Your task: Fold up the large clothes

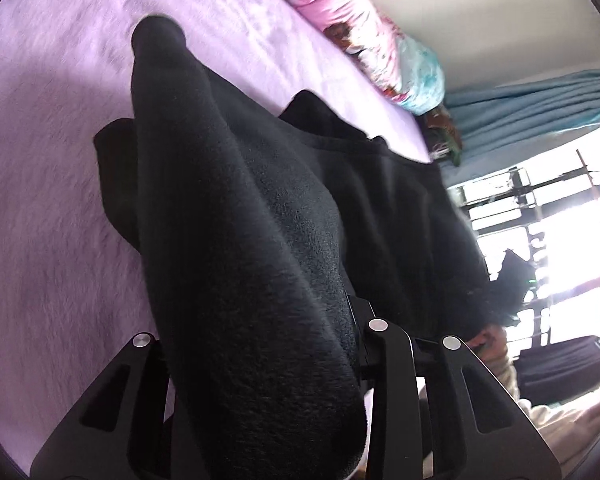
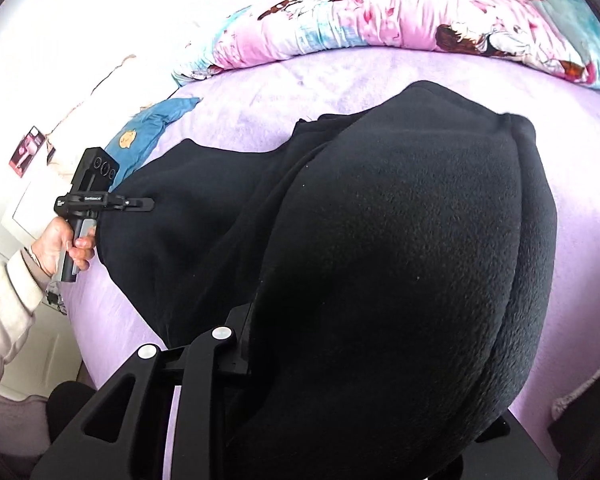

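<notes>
A large black fleece garment (image 1: 260, 240) hangs over the lilac bed (image 1: 52, 184). My left gripper (image 1: 292, 360) is shut on one edge of it; the cloth drapes over the fingers and hides the tips. In the right wrist view the same garment (image 2: 400, 260) bulges over my right gripper (image 2: 284, 364), which is shut on another edge. The left gripper (image 2: 140, 202) shows there at the far left, held in a hand, pinching the garment's edge above the bed (image 2: 580, 208).
A pink and blue patterned pillow (image 2: 380, 24) lies along the far edge of the bed. A blue cloth (image 2: 148, 132) lies at the bed's left side. Blue curtains (image 1: 532, 104) and a bright window (image 1: 560, 240) are to the right.
</notes>
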Motion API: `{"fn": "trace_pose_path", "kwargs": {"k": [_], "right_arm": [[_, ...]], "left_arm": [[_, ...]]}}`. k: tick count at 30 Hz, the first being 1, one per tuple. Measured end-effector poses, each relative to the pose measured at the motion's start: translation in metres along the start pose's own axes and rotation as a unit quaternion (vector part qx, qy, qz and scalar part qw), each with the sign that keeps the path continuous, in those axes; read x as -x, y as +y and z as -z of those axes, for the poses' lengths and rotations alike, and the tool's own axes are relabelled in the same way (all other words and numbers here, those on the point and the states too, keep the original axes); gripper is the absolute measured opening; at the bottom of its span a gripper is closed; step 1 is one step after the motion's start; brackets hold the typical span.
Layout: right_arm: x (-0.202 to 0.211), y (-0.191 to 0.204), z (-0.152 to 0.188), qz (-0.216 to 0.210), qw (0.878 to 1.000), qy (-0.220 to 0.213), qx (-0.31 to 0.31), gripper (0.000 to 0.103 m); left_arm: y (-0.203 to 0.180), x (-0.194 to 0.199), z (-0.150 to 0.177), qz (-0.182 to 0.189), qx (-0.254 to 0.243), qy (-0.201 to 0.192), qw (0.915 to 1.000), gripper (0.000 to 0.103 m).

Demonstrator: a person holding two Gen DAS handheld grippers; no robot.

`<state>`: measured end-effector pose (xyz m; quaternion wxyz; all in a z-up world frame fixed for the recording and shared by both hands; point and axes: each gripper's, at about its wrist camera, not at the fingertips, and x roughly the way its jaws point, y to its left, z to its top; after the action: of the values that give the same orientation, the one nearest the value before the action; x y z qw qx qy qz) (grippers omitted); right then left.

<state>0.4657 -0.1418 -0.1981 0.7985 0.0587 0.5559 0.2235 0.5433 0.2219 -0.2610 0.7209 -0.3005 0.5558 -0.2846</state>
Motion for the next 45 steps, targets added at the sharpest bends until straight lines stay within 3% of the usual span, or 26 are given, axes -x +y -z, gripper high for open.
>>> {"fn": "trace_pose_path", "kwargs": {"k": [8, 10, 12, 13, 14, 16, 19, 21, 24, 27, 30, 36, 41, 43, 45], "right_arm": [[-0.013, -0.015, 0.021, 0.004, 0.999, 0.018, -0.030, 0.026], [-0.019, -0.028, 0.031, -0.002, 0.999, 0.024, -0.048, 0.028], [-0.028, -0.048, 0.044, -0.006, 0.996, 0.037, -0.080, 0.035], [-0.030, -0.056, 0.052, -0.008, 0.995, 0.040, -0.095, 0.041], [-0.033, -0.067, 0.060, -0.008, 0.993, 0.038, -0.116, 0.045], [-0.033, -0.084, 0.074, -0.018, 0.988, 0.035, -0.148, 0.068], [-0.023, -0.097, 0.085, -0.015, 0.984, 0.022, -0.175, 0.092], [-0.016, -0.102, 0.089, -0.012, 0.983, 0.024, -0.183, 0.096], [-0.008, -0.103, 0.090, -0.008, 0.985, 0.029, -0.171, 0.097], [-0.004, -0.108, 0.087, -0.013, 0.984, 0.038, -0.172, 0.097], [-0.009, -0.123, 0.086, -0.055, 0.979, 0.050, -0.191, 0.097], [-0.043, -0.157, 0.098, -0.146, 0.952, 0.055, -0.262, 0.097], [-0.056, -0.155, 0.094, -0.159, 0.952, 0.049, -0.255, 0.098], [-0.061, -0.151, 0.091, -0.164, 0.953, 0.047, -0.252, 0.098], [-0.066, -0.147, 0.088, -0.166, 0.954, 0.049, -0.246, 0.098]], "left_arm": [[0.031, -0.013, 0.019, 0.010, 0.053, -0.004, 0.9986, 0.034], [0.036, -0.013, 0.021, 0.004, 0.053, -0.001, 0.9986, 0.046], [0.042, -0.011, 0.019, -0.038, 0.049, 0.004, 0.9981, 0.090], [0.044, -0.007, 0.020, -0.069, 0.045, 0.001, 0.9966, 0.098], [0.047, -0.002, 0.021, -0.089, 0.044, -0.002, 0.9951, 0.097], [0.053, 0.008, 0.022, -0.102, 0.043, 0.008, 0.9938, 0.097], [0.052, 0.020, 0.026, -0.132, 0.011, 0.015, 0.9911, 0.097], [0.050, 0.029, 0.028, -0.142, -0.004, 0.012, 0.9898, 0.097], [0.053, 0.037, 0.029, -0.150, -0.006, 0.007, 0.9887, 0.097], [0.066, 0.034, 0.032, -0.134, 0.021, 0.018, 0.9906, 0.098], [0.084, 0.033, 0.037, -0.112, 0.044, 0.029, 0.9923, 0.098], [0.104, 0.023, 0.035, -0.065, 0.048, 0.022, 0.9965, 0.098], [0.105, 0.016, 0.030, -0.037, 0.048, 0.016, 0.9981, 0.098], [0.098, 0.010, 0.026, -0.009, 0.040, 0.015, 0.9991, 0.097], [0.082, -0.004, 0.025, 0.046, 0.019, 0.028, 0.9983, 0.097]]}}
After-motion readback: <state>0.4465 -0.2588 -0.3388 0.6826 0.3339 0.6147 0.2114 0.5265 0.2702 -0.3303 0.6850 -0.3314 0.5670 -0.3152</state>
